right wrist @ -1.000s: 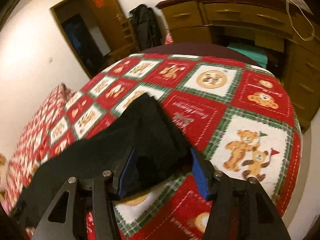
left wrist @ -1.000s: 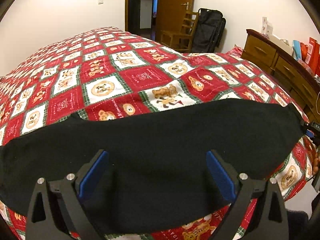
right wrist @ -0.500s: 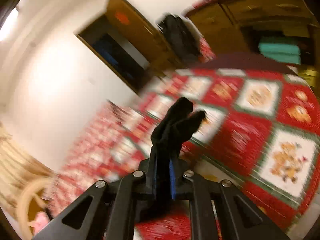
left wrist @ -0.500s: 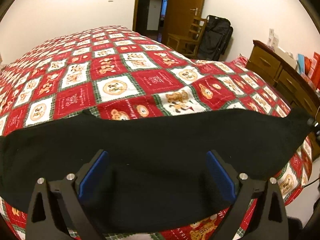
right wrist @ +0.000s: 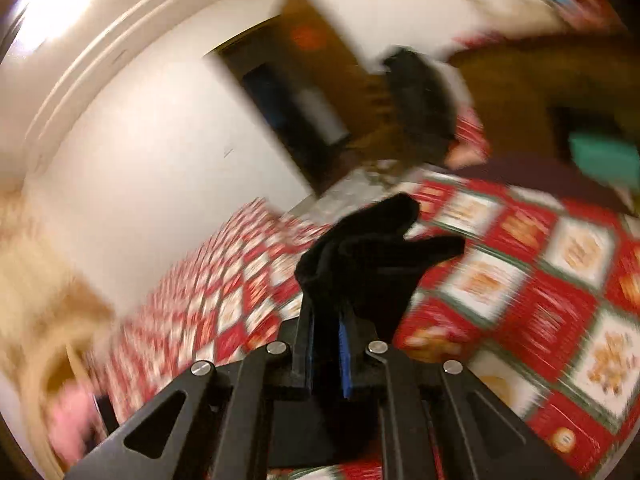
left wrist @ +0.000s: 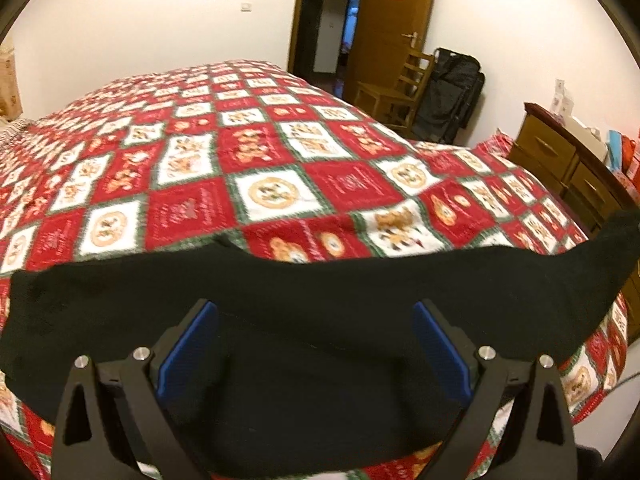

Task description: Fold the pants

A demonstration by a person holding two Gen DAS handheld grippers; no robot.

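Black pants [left wrist: 320, 304] lie across the near edge of a bed with a red, white and green patchwork quilt [left wrist: 248, 168]. My left gripper [left wrist: 314, 346] is open, its blue-padded fingers [left wrist: 188, 344] spread wide just above the middle of the pants. At the far right the pants' end [left wrist: 624, 232] is raised off the quilt. My right gripper [right wrist: 326, 340] is shut on that end of the pants [right wrist: 372, 256] and holds it above the quilt; the cloth sticks up past the fingertips. The right wrist view is blurred.
A wooden dresser [left wrist: 568, 168] with clutter on top stands to the right of the bed. A wooden chair [left wrist: 396, 92], a black bag [left wrist: 452, 96] and an open door [left wrist: 384, 28] are at the far wall. The bed's edge runs near me.
My right gripper closed on the end of the pants and lifted it, swinging upward. My left gripper stayed open over the pants; its view tilted up slightly.
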